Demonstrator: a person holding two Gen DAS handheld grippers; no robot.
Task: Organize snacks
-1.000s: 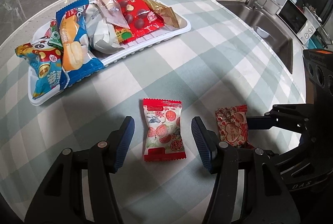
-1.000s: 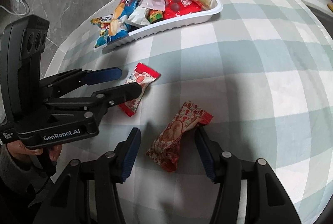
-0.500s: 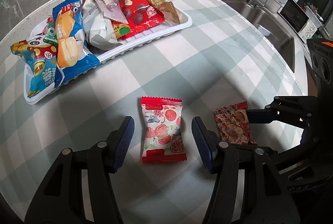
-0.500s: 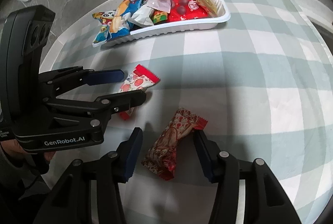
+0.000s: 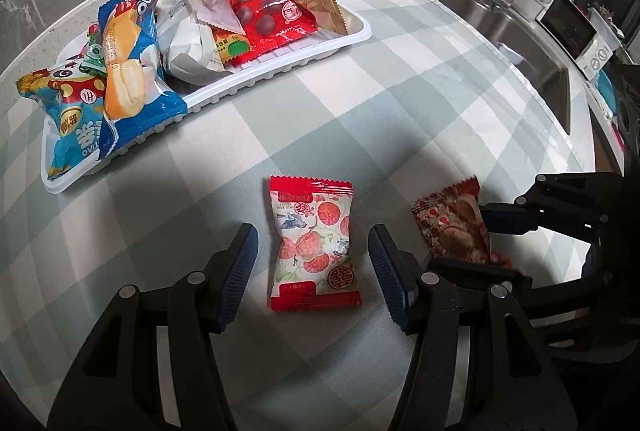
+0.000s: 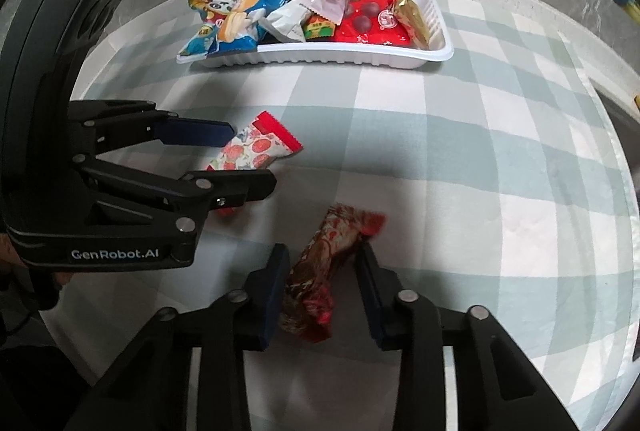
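The white snack tray (image 5: 352, 35) sits toward the far left of the tabletop (image 5: 400, 103), which is covered by a green-and-white checked cloth. The tray is already loaded with packets, among them a blue cookie packet (image 5: 132, 71) at its left end and a red chocolate-ball packet (image 5: 264, 15) toward its right end. Two packets remain loose on the cloth near the front edge, well apart from the tray.

The left claw (image 5: 313, 267) is held low with its jaws apart, straddling the lychee-print candy packet (image 5: 314, 251). A gap shows on each side, so neither pad touches the wrapper.

The right claw (image 6: 322, 287) is likewise apart, set around the dark red patterned snack packet (image 6: 320, 271). That packet lies at a slant, its near end close against the left pad; whether they touch cannot be told.

Judgement: the step in hand is a paired pick-up of the last two loose snacks, with both claws aligned but neither closed. The next move calls for closing each claw on its packet across the narrow width, lifting clear of the cloth, and carrying to the tray. The tray's right end appears to offer the most free room.
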